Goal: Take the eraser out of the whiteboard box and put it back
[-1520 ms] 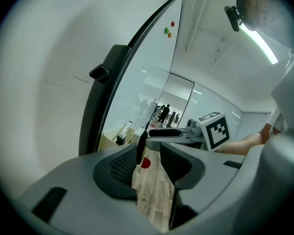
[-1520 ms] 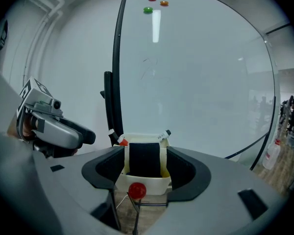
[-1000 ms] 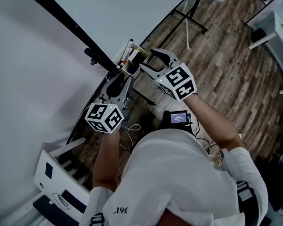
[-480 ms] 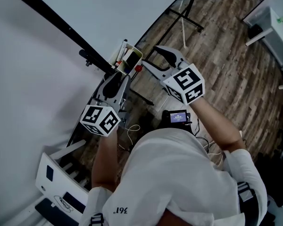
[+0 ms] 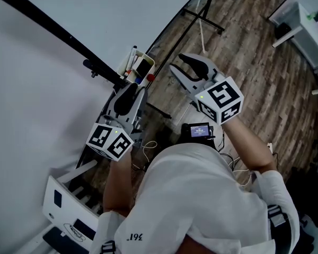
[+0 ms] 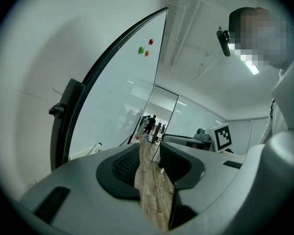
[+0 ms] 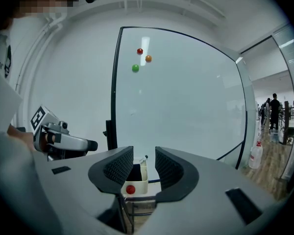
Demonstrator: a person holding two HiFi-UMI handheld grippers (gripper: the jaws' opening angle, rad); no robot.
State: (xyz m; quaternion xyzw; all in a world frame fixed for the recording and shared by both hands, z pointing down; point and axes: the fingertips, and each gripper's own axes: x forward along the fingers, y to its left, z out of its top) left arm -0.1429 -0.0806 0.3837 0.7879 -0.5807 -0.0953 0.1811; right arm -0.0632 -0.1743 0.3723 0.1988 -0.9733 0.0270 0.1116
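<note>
judging the task either finished or not yet begun, since the left gripper (image 6: 150, 156) hangs empty with fingers barely apart, the eraser (image 5: 144, 66) sits in the box (image 5: 131, 72) at the whiteboard's (image 7: 186, 97) edge, seemingly on end, long axis upright, and the right gripper's (image 7: 143, 166) fingers, having just been closing partway, hold nothing.

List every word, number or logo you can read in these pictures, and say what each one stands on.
"361°", upside down in the head view: on the person's white shirt.
Small lit screen at the person's waist: print too small to read.
White object at lower left: oval logo, too blurred to read.
Marker cubes: square patterns only, no words.
</note>
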